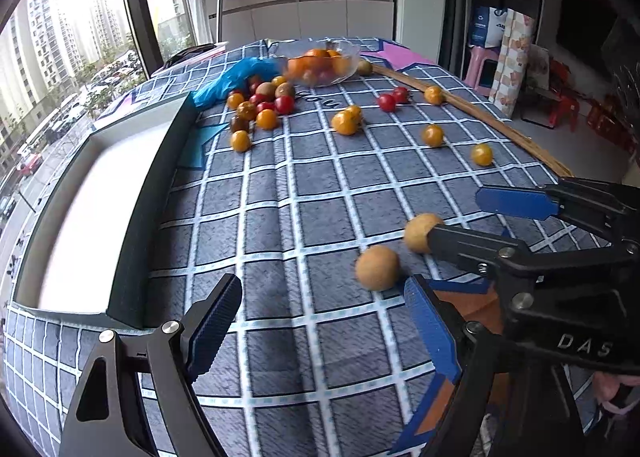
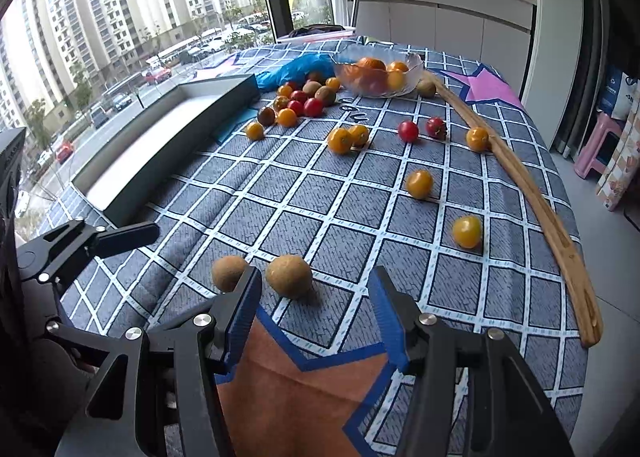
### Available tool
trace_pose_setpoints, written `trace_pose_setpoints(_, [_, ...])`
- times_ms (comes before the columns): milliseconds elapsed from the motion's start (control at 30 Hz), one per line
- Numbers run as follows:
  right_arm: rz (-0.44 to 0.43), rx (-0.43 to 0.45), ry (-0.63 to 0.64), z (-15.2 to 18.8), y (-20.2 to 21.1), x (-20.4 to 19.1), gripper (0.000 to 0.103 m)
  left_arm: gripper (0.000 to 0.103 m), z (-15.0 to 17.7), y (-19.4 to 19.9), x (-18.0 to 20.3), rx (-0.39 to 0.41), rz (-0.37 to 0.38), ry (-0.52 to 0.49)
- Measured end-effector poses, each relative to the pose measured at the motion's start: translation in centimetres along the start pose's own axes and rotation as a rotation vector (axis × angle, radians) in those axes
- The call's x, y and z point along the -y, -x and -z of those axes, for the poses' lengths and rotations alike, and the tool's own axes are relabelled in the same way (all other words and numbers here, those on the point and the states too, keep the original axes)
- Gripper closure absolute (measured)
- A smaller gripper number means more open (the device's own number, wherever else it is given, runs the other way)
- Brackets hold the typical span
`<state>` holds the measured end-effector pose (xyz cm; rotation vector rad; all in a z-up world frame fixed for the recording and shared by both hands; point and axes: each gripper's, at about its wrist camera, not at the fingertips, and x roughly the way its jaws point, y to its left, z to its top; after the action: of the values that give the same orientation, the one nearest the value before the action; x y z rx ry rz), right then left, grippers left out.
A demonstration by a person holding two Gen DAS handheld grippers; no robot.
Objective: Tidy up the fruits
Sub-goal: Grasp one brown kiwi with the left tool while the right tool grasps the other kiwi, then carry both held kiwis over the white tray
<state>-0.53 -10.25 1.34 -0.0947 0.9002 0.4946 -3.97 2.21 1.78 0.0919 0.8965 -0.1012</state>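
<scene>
Grey checked cloth (image 2: 320, 217) covers the whole work surface and carries everything, with plenty of bare squares in the middle for the hands to travel across. Along its left side lies a long dark tray with a pale floor (image 2: 160, 137), apparently nothing in it, which I judge to be where sorted fruit is meant to go; its raised near wall is an edge any carried fruit must clear. On the right a bamboo strip (image 2: 540, 209) runs beside the cloth's edge and seems to stop rolling fruit from dropping off. At the far end a glass bowl (image 2: 414, 65) holds oranges, beside a blue plastic bag (image 2: 296, 71) with a heap of red, yellow and dark cherry tomatoes (image 2: 304, 103) at its mouth; more tomatoes are strewn singly across the far and right-hand squares. Nearest are two brown kiwis: one (image 2: 289, 276) sits ahead of the right gripper (image 2: 316, 309), whose blue-padded jaws stand parted and grasp nothing, lined up for a pick; the other (image 1: 377, 267) lies just beyond the left gripper (image 1: 320, 317), likewise spread wide and unloaded
</scene>
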Motion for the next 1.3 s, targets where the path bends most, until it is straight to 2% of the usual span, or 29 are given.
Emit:
trace_pose_setpoints(133, [0.035,-0.007,-0.014,0.0,-0.4,0.5,0.043,0.019,-0.1,-0.8,-0.5,-0.029,0.014,0.029])
trace_pose_setpoints(200, [0.028,-0.009,-0.016,0.0,-0.4,0.6,0.043,0.028,-0.2,-1.1,-0.3,-0.038,0.025,0.022])
trace_pose_setpoints(333, [0.022,-0.011,-0.008,-0.1,-0.6,0.7,0.043,0.028,-0.5,-1.4,0.1,-0.05,0.032,0.006])
trace_pose_setpoints(467, [-0.011,-0.007,-0.023,-0.9,-1.0,1.0,0.043,0.028,-1.0,-1.5,-0.8,-0.054,0.065,0.043])
trace_pose_setpoints(500, [-0.031,-0.013,-0.023,-1.1,-1.3,0.9,0.044,0.039,-1.0,-1.6,-0.8,-0.055,0.07,0.048])
trace_pose_setpoints(567, [-0.051,-0.024,-0.004,-1.4,-1.7,0.4,0.047,0.053,-1.0,-1.7,-0.7,-0.067,0.078,0.04])
trace_pose_setpoints(733, [-0.086,-0.057,0.034,-1.2,-2.6,-0.6,0.072,0.054,-0.5,-1.5,0.3,-0.049,0.053,-0.012])
trace_pose_setpoints(767, [-0.083,-0.054,0.038,-1.1,-2.6,-0.6,0.075,0.059,-0.5,-1.4,0.4,-0.047,0.063,-0.018])
trace_pose_setpoints(967, [-0.077,-0.056,0.035,-0.7,-2.3,-0.6,0.075,0.077,-0.4,-1.1,1.1,-0.035,0.086,-0.058])
trace_pose_setpoints(1300, [-0.008,-0.017,-0.055,0.5,-0.1,1.8,0.075,0.077,-0.5,-1.1,0.0,-0.038,0.128,-0.008])
